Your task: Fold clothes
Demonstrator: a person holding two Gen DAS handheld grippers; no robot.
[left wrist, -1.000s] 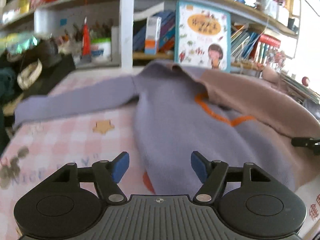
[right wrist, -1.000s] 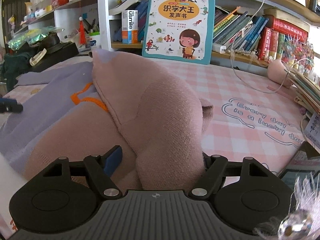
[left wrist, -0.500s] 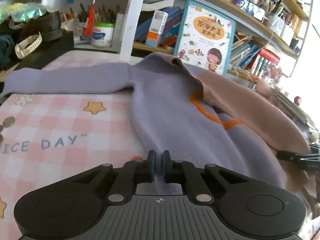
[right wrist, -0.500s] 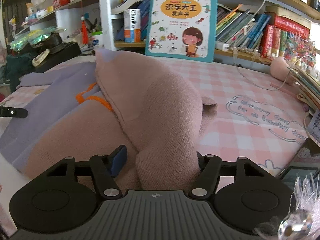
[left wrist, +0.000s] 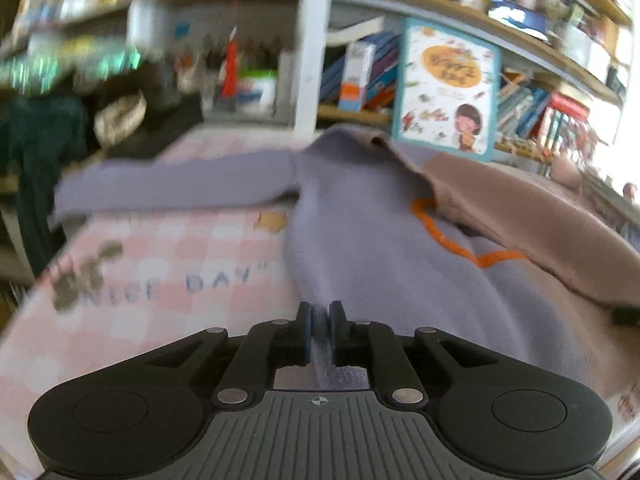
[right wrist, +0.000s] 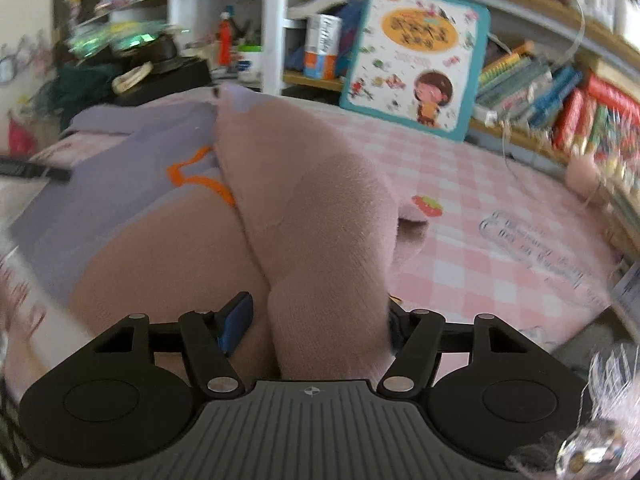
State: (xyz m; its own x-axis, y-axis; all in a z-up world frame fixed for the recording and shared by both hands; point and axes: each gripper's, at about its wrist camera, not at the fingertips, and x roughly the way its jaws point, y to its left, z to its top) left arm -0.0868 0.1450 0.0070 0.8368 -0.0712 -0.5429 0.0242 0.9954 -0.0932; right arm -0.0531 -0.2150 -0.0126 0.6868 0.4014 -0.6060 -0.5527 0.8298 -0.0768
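Shelves: a bookcase (right wrist: pixel 276 20) runs behind the sweater; its compartments hold upright books (right wrist: pixel 532 84), a small carton (right wrist: pixel 320 46), a white tub (left wrist: pixel 256 88) and a red bottle-like item (left wrist: pixel 229 68). Much of this is motion-blurred, so finer contents cannot be told.
Picture book: a large flat cover (left wrist: pixel 448 88) with a teal border stands upright against the shelf, just behind the sweater's collar.
Sweater: a knit sweater (left wrist: pixel 380 240), soft and fuzzy, lilac on one half and dusty pink on the other, with a wavy orange line (left wrist: pixel 460 248) where the colours meet. It lies on the tablecloth below the bookcase. The lilac sleeve (left wrist: pixel 172 188) stretches out flat away from the body. The pink sleeve (right wrist: pixel 320 232) is folded across the sweater's front and forms a thick rounded roll.
Tablecloth: pink-and-white check (left wrist: pixel 160 256), smooth, printed with grey lettering and a small star (left wrist: pixel 272 220) just beside the sweater's lilac edge.
Left gripper: left gripper (left wrist: pixel 319 320), fingers drawn together and pinching the lilac hem of the sweater; knit shows in the thin gap between the pads.
Right gripper: right gripper (right wrist: pixel 316 320), fingers set wide, one each side of the pink sleeve roll. One blue pad (right wrist: pixel 236 322) shows clear of the fabric; the other finger is mostly hidden behind the roll. Whether it grips the sleeve cannot be told.
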